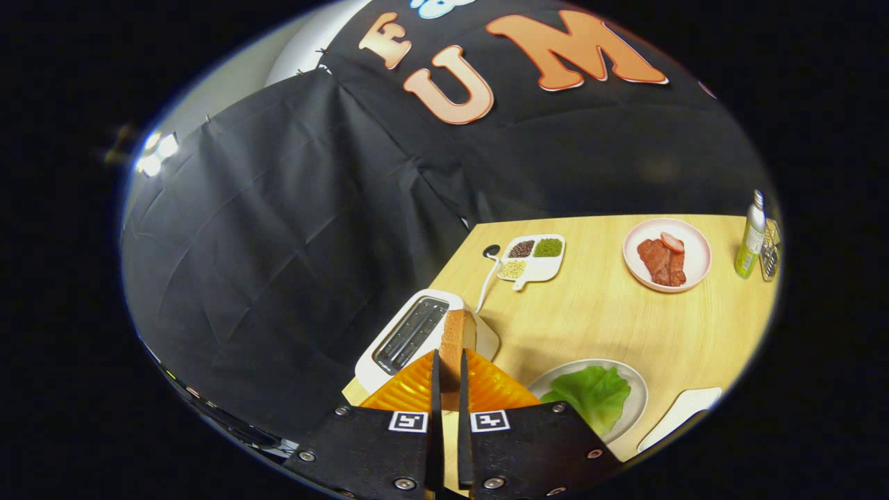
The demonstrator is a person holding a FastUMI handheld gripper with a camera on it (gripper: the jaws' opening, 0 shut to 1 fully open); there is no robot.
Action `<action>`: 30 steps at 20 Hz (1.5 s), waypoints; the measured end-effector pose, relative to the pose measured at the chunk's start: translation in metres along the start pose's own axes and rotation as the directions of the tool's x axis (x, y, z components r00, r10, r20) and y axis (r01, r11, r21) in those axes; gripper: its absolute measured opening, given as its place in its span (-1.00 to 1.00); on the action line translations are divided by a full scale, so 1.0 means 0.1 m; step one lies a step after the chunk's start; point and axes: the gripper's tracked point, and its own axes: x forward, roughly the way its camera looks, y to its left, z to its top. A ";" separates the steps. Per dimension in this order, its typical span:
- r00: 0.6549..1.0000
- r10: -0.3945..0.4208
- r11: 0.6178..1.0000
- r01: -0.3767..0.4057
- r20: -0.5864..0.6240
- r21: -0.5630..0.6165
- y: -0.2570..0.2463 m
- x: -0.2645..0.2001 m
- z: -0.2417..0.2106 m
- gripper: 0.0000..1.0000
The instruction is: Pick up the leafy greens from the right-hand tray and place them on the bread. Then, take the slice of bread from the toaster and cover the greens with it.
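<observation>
Claw [449, 375] is clamped narrow on the bread slice [458, 340], held above the toaster [410, 333]. I see leafy greens [590, 394] plated right of it on the surface [590, 312].

On the light wooden table [597, 319], a white divided dish [533, 260] with a handle holds dark brown, green and pale yellow grains in separate compartments. Well apart from it sits a round pale pink plate [696, 260] bearing reddish meat slices [665, 260]. Beyond that plate, a slim green bottle with a silver cap [751, 236] stands upright beside a small clear glass container [769, 257].
</observation>
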 end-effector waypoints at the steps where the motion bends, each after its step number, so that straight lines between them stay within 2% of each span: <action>1: 1.000 -0.002 1.000 0.002 -0.007 0.012 -0.06 0.00 -0.04 -0.84; 11: 0.998 -0.043 0.994 0.047 -0.050 0.098 -0.68 -0.01 -0.46 -0.84; 21: 0.991 -0.095 0.986 0.106 -0.089 0.126 -1.12 0.00 -0.79 -0.84; 24: 0.988 -0.116 0.984 0.128 -0.102 0.123 -1.29 0.01 -1.01 -0.84; 30: 0.983 -0.164 0.974 0.175 -0.083 0.147 -1.55 0.00 -1.06 -0.83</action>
